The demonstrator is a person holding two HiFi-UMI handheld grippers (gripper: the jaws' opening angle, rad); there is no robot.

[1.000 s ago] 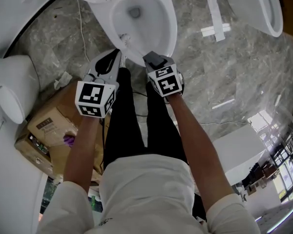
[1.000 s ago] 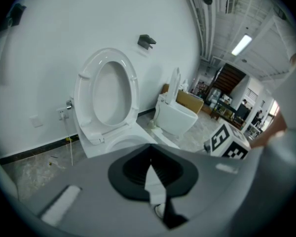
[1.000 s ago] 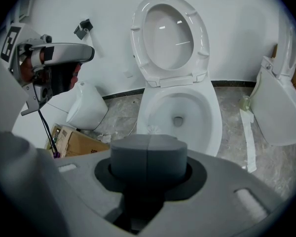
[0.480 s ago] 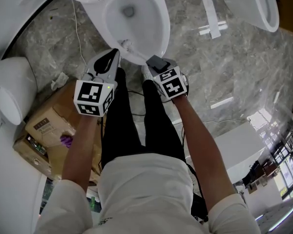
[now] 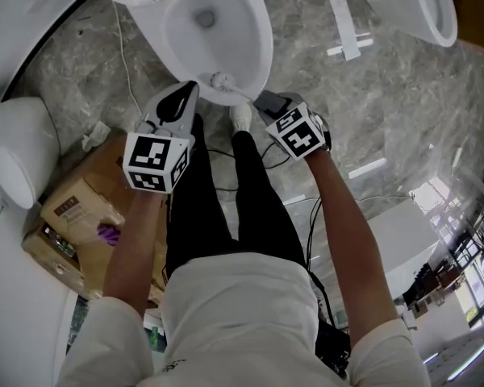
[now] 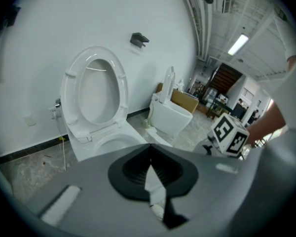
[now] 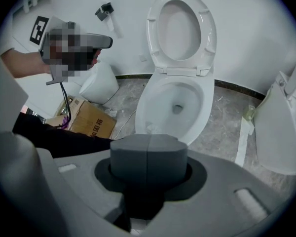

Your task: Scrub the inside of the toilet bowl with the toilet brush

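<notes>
The white toilet bowl stands open at the top of the head view, its seat raised against the wall. My right gripper is shut on the toilet brush. The brush's white head sticks out ahead of the jaws at the bowl's near rim. In the right gripper view the head shows just above the closed pads, and the handle is hidden between them. My left gripper hovers left of the brush, short of the bowl, shut and holding nothing.
A cardboard box lies on the floor to the left, next to another white toilet. A further toilet stands at the right, with white strips on the marble floor. Cables trail by the person's black-clad legs.
My right gripper has moved right and back toward me with the brush, drawing the brush head from the bowl's near inner wall onto the front rim. The left gripper has barely moved.
</notes>
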